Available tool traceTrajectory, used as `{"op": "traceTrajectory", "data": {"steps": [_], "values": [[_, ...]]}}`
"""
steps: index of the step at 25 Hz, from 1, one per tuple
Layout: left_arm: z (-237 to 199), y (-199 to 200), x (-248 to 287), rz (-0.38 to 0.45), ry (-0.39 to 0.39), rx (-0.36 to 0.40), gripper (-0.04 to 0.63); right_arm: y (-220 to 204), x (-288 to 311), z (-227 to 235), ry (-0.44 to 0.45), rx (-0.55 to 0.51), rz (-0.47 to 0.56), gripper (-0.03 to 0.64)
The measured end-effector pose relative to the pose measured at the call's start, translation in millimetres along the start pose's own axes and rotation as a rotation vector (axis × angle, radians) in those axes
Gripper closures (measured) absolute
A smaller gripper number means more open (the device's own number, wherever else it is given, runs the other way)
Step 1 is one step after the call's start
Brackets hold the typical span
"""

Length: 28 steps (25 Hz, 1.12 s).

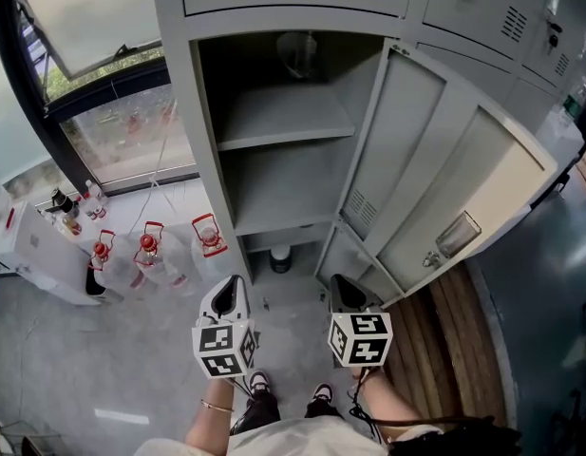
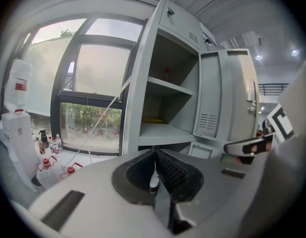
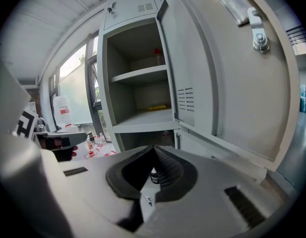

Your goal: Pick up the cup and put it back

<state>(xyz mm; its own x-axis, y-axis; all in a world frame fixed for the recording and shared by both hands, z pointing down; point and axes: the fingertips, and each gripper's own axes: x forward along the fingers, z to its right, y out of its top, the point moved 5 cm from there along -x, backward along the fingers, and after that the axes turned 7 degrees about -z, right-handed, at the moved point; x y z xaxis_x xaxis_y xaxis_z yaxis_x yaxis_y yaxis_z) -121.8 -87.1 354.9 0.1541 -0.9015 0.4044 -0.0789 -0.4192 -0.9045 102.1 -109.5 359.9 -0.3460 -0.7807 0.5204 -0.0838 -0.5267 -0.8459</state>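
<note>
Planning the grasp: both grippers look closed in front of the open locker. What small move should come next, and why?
Probably open the right gripper. Its jaws are shut on nothing, like the left gripper, and the dark cup stands untouched in the bottom of the locker, just ahead of and below both. Shut jaws cannot take it.

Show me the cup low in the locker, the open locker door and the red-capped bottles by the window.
cup (image 1: 281, 255): head view, on its pale upper part.
open locker door (image 1: 482, 174): head view, on its flat panel.
red-capped bottles (image 1: 150, 246): head view, on the middle one's red cap.
</note>
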Motion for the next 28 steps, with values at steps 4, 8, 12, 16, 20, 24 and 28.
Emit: {"op": "traceTrajectory", "data": {"steps": [4, 8, 12, 16, 20, 24, 28], "values": [[-9.3, -15.0, 5.7, -0.029, 0.021, -0.014, 0.586, -16.7, 14.7, -6.5, 0.021, -0.006, -0.044, 0.624], [-17.4, -37.2, 14.3, -0.071, 0.034, -0.017, 0.584, -35.7, 31.7, -9.5, 0.030, -0.013, -0.082, 0.624], [-25.5, -60.3, 26.5, -0.092, 0.040, -0.012, 0.586, -59.6, 52.5, -9.8, 0.035, -0.012, -0.109, 0.624], [-36.4, -91.9, 44.9, -0.098, 0.055, -0.013, 0.585, -91.3, 84.1, -13.7, 0.046, -0.012, -0.136, 0.624], [-45.3, -124.4, 60.7, -0.120, 0.068, -0.031, 0.584, -117.7, 108.3, -19.7, 0.061, -0.026, -0.154, 0.624], [-53.1, -146.6, 67.9, -0.147, 0.073, -0.036, 0.585, -130.8, 121.2, -22.1, 0.062, -0.019, -0.159, 0.624], [-57.4, -157.2, 72.2, -0.151, 0.075, -0.037, 0.586, -139.6, 129.6, -20.1, 0.042, -0.009, -0.151, 0.624]]}}
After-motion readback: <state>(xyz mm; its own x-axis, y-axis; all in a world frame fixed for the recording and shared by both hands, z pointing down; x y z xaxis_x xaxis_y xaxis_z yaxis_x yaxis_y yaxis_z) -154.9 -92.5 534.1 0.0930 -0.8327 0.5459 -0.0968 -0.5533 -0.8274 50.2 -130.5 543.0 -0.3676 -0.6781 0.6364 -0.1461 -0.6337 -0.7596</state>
